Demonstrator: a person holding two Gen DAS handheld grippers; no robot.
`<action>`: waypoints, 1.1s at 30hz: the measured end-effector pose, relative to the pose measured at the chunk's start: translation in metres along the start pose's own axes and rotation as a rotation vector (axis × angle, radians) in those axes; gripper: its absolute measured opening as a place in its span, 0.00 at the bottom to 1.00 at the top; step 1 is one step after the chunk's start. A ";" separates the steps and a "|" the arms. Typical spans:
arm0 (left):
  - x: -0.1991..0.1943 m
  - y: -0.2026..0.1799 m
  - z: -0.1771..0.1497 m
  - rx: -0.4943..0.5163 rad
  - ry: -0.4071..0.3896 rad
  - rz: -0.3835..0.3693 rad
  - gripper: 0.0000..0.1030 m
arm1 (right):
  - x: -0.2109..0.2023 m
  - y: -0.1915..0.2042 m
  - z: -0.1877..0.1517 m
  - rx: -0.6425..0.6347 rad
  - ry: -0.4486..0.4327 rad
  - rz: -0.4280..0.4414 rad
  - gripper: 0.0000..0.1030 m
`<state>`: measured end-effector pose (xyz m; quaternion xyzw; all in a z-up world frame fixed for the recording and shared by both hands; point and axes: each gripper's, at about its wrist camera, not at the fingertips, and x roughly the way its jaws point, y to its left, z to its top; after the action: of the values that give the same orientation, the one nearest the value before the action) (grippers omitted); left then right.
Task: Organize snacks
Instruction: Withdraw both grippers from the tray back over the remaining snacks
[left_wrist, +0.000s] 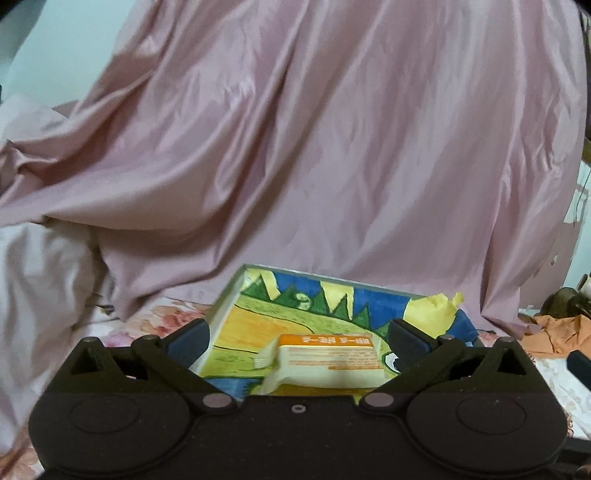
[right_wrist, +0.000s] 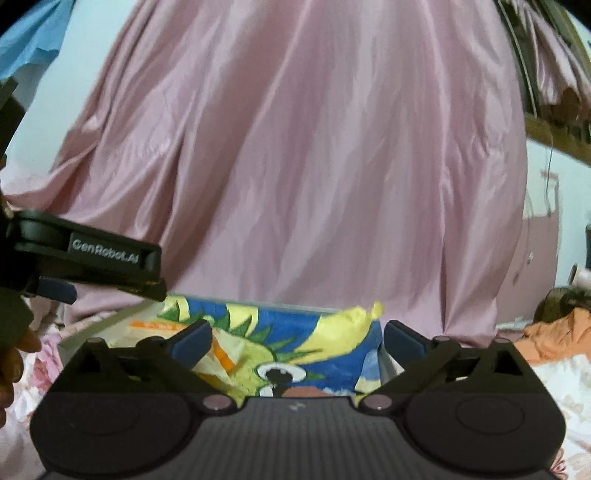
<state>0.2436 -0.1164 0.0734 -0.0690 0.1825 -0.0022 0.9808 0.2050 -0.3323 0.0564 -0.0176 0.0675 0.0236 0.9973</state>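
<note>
Two grippers, both mine, hang with their jaws spread wide and nothing between the pads, and everything below I place against the box, a shallow white-walled tray lined with a crumpled sheet painted in blue, green and yellow

Largest first: behind the box a pink satin curtain falls in glossy folds, and under the box lies a floral bedsheet, soft and uneven, so I judge the box could tip if pressed on one wall

My left gripper stands over the near-left part of the box; my right gripper stands over its near-right part, with the left one showing above the box's left rim in the right wrist view

Smallest: the snack packet, a cream foil-like wrapper with an orange band of print, flat and oblong, lies inside the box on the lining. It sits just ahead of and below my left gripper, between the lines of its fingers, its long axis running across from finger to finger. My left hand is plainly the nearer; from the right wrist view I cannot pick the packet out clearly

Beside the box to the right lies an orange cloth, rumpled, well apart
</note>
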 end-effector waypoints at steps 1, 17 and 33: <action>-0.007 0.002 -0.001 0.003 -0.009 0.004 0.99 | -0.006 0.001 0.003 -0.003 -0.011 -0.002 1.00; -0.110 0.039 -0.034 0.046 -0.144 0.022 0.99 | -0.094 0.030 0.013 -0.044 -0.053 0.018 1.00; -0.163 0.064 -0.072 0.053 -0.113 -0.001 0.99 | -0.173 0.048 -0.006 -0.070 0.012 0.038 1.00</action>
<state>0.0643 -0.0581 0.0568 -0.0432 0.1269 -0.0034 0.9910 0.0307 -0.2919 0.0724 -0.0514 0.0729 0.0448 0.9950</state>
